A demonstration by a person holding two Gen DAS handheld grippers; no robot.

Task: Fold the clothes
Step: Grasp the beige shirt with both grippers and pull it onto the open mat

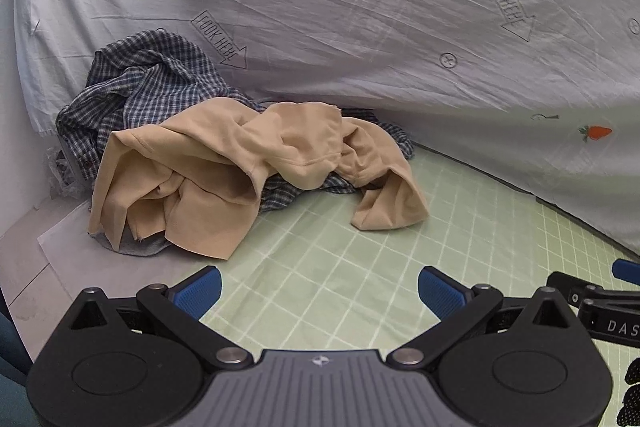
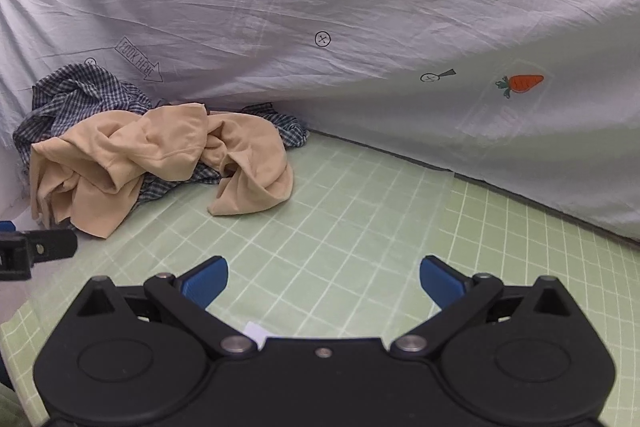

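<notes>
A pale sheet [image 1: 360,27] printed with carrots, arrows and small crossed circles hangs as a creased backdrop across the far side, its lower edge meeting the surface along a slanting line. Below it a green cloth [image 1: 340,267] with a white grid covers the table; its near left edge gives way to a bare white surface [image 1: 36,267].

The clothes sit in one heap at the far left, against the backdrop. The plaid shirt [image 1: 152,83], blue and white check, is bunched at the back and underneath, with a strip of it showing between the folds in front and another corner poking out to the right. The tan garment [image 1: 224,163] lies crumpled over it, unfolded, hems and seams turned outward; one loose end [image 1: 388,207] trails right and nearer onto the green grid. A bit of grey fabric [image 1: 140,247] shows beneath the tan garment's near left edge. Some crinkled clear plastic [image 1: 60,171] sits just left of the heap.

The left hand-held gripper [image 1: 320,291] is spread wide with nothing between its blue pads [image 1: 200,291], over the green cloth, well apart from the heap. The right hand-held gripper [image 2: 324,283] is likewise spread wide and holds nothing, over the grid to the right of the left one.
</notes>
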